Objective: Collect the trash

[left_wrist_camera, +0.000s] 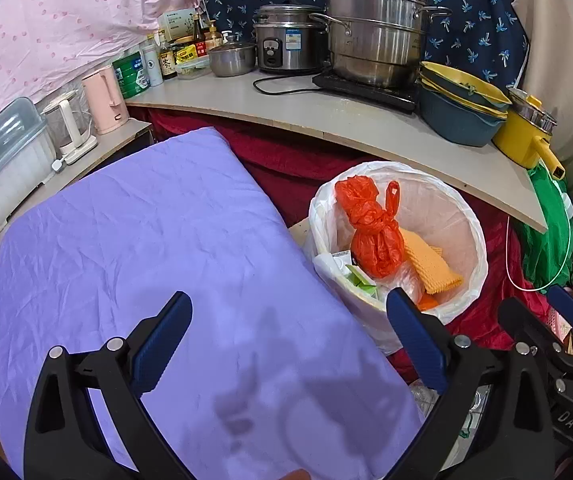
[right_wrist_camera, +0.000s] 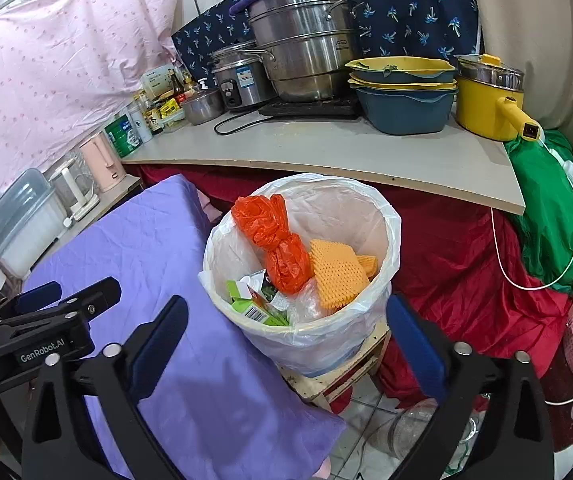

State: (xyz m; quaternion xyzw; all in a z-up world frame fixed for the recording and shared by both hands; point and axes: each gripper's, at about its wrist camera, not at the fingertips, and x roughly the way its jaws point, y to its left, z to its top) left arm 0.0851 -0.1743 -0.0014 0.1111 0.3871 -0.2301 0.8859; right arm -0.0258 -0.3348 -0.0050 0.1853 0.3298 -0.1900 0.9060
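The trash bin [right_wrist_camera: 302,264], lined with a white bag [right_wrist_camera: 386,240], is being seen standing on a small wooden stool [right_wrist_camera: 350,372] beside the purple-covered surface [right_wrist_camera: 158,264], below the edge of the counter [right_wrist_camera: 326,152]. Inside it, a knotted orange plastic bag [right_wrist_camera: 282,252], a yellow textured pad [right_wrist_camera: 336,272] and green cartons [right_wrist_camera: 246,304] are being held to the brim. Both tongs are being carried wide open with nothing between the jaws. The right gripper [right_wrist_camera: 286,332] is being pointed almost straight at the bin, which lies just ahead and below, framed between its fingers; the bin's axis is upright, its mouth facing up. The left gripper [left_wrist_camera: 286,332] is being held over the purple cover, the bin lying ahead and off to its right. The right hand is judged the nearer one. No loose rubbish is being shown on the purple cover, so the liner's rim is judged the likely next thing to be gathered
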